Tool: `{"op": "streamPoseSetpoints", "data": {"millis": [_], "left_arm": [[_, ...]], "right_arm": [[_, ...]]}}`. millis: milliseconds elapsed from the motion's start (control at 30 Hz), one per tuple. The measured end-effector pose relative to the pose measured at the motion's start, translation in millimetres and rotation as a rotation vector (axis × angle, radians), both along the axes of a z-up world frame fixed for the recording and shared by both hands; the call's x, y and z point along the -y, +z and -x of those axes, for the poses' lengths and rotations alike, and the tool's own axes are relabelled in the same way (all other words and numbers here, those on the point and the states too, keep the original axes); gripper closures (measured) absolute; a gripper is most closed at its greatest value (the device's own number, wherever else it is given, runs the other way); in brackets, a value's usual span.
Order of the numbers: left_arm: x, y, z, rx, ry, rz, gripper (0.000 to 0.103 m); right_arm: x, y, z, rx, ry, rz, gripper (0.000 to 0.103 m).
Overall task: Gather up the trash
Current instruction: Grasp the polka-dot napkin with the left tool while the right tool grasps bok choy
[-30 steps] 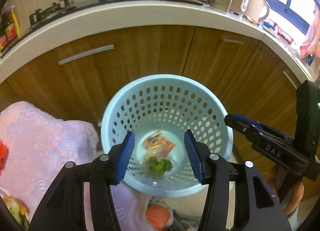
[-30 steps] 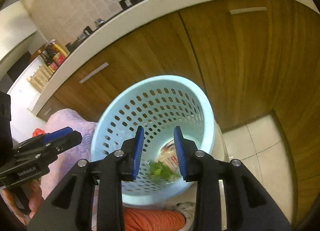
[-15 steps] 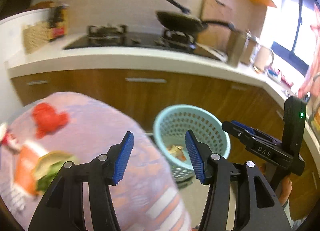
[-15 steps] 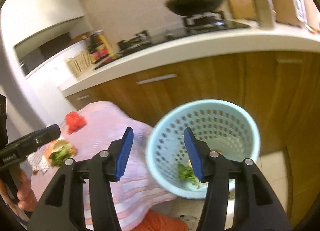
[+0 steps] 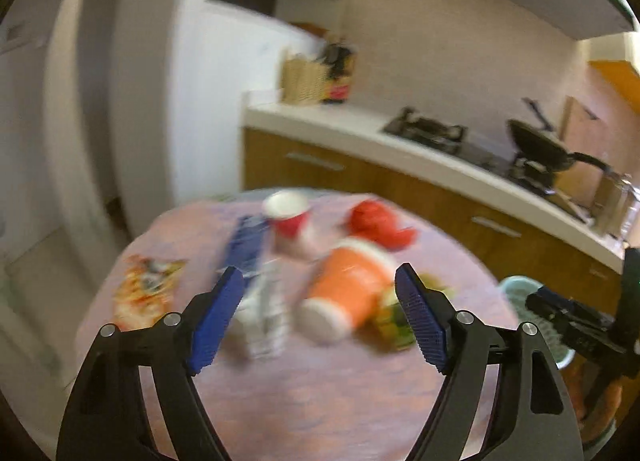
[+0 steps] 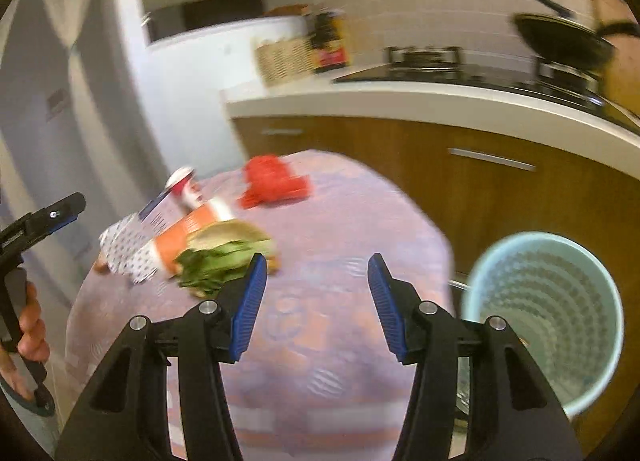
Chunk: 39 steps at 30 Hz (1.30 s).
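Note:
Trash lies on a round table with a lilac cloth (image 5: 328,389): an orange cup (image 5: 346,285) on its side, a red-and-white cup (image 5: 290,217), a blue packet (image 5: 244,249), a red crumpled wrapper (image 5: 378,223), an orange snack bag (image 5: 146,293) and green leaves (image 6: 216,261). My left gripper (image 5: 320,317) is open and empty above the table's near side. My right gripper (image 6: 316,301) is open and empty over the cloth (image 6: 320,341), right of the leaves. The light-blue perforated basket (image 6: 544,313) stands on the floor at the right.
A wooden cabinet run with a white counter (image 6: 440,105) curves behind the table, with a hob and a black pan (image 6: 560,41). A white fridge or wall (image 5: 160,101) stands at the left. Both views are motion-blurred.
Both grippers have swung left and up, away from the basket to over the table. Their jaws stand wider than one second ago, both empty.

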<state>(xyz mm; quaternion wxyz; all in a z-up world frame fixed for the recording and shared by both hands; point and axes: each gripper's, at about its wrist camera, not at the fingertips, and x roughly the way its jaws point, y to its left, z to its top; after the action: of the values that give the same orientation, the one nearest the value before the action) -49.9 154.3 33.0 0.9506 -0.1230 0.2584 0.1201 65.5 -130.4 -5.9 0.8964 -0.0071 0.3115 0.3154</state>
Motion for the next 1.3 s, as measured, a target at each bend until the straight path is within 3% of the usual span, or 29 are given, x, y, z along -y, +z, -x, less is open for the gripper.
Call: {"op": "streamPoseSetpoints", "data": {"millis": [200, 300, 400, 500, 567, 633, 767, 1000, 1300], "left_arm": [[-18.3, -40.3, -19.7, -0.114, -0.015, -0.002, 0.027], [-22.0, -52.4, -30.3, -0.141, 0.009, -0.022, 0.027], [-24.4, -59.8, -39.4, -0.146, 0.035, -0.024, 0.034], [-23.5, -62.9, -48.0, -0.160, 0.061, -0.056, 0.059], [-26.1, -69.0, -49.4, -0.181, 0.055, -0.037, 0.087], [-28.3, -74.1, -49.3, -0.181, 0.051, -0.012, 0.092], [-29.2, -77.1, -40.7, -0.126, 0.056, 0.010, 0.096], [-18.4, -70.2, -30.0, -0.052, 0.052, -0.044, 0.097], [-29.6, -68.2, -18.5, 0.001, 0.056, 0.023, 0.097]], "right_arm": [[-58.4, -12.2, -14.4, 0.006, 0.121, 0.086, 0.054], [-74.0, -13.5, -22.1, -0.009, 0.169, 0.112, 0.054], [-89.4, -11.9, -22.8, -0.025, 0.271, 0.134, 0.054], [-105.0, -13.3, -23.6, -0.057, 0.365, 0.169, 0.054], [-111.2, -14.3, -28.6, -0.060, 0.363, 0.193, 0.054], [-113.8, -16.3, -37.5, -0.101, 0.375, 0.189, 0.054], [-118.8, -21.2, -49.6, -0.171, 0.404, 0.215, 0.054], [-118.2, -22.0, -32.0, -0.158, 0.438, 0.293, 0.054], [-98.5, -34.2, -3.4, -0.215, 0.485, 0.281, 0.054]]}}
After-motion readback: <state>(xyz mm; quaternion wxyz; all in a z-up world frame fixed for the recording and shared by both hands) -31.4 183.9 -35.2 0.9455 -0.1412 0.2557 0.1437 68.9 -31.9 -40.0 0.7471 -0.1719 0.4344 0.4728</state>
